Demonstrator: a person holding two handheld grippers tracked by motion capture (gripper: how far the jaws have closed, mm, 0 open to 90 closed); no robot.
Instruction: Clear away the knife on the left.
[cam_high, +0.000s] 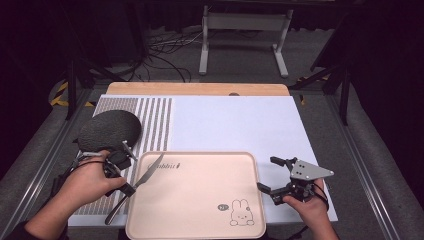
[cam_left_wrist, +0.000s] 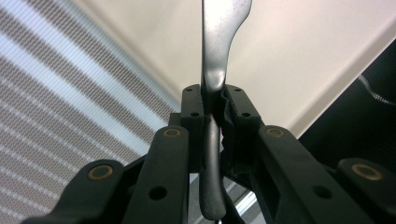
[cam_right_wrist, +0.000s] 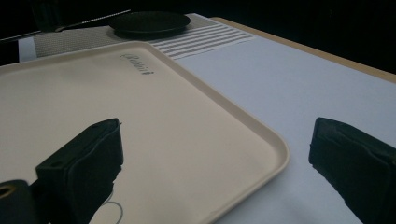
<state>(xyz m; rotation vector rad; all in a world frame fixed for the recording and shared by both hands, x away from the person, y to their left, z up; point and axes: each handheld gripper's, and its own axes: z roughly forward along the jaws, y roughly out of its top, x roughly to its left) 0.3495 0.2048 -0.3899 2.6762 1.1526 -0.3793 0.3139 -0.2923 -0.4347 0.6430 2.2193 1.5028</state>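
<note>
One beige tray, one knife, one dark bowl, two tongs.
Nearest, the left tongs (cam_high: 131, 189) are clamped on a metal table knife (cam_high: 143, 178), its blade tip over the left rim of the beige rectangular plastic tray (cam_high: 200, 200); the right tongs (cam_high: 274, 176) gape apart, holding nothing, at the tray's right edge on the table (cam_high: 240, 120); farther left sits an overturned dark grey round bowl (cam_high: 110, 130).

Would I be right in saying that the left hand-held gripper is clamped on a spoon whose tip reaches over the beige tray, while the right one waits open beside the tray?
Not quite: the left hand-held gripper is clamped on a knife, not a spoon; the high view shows its flat pointed blade. The blade does reach over the beige tray, and the right hand-held gripper waits open beside it.
</note>
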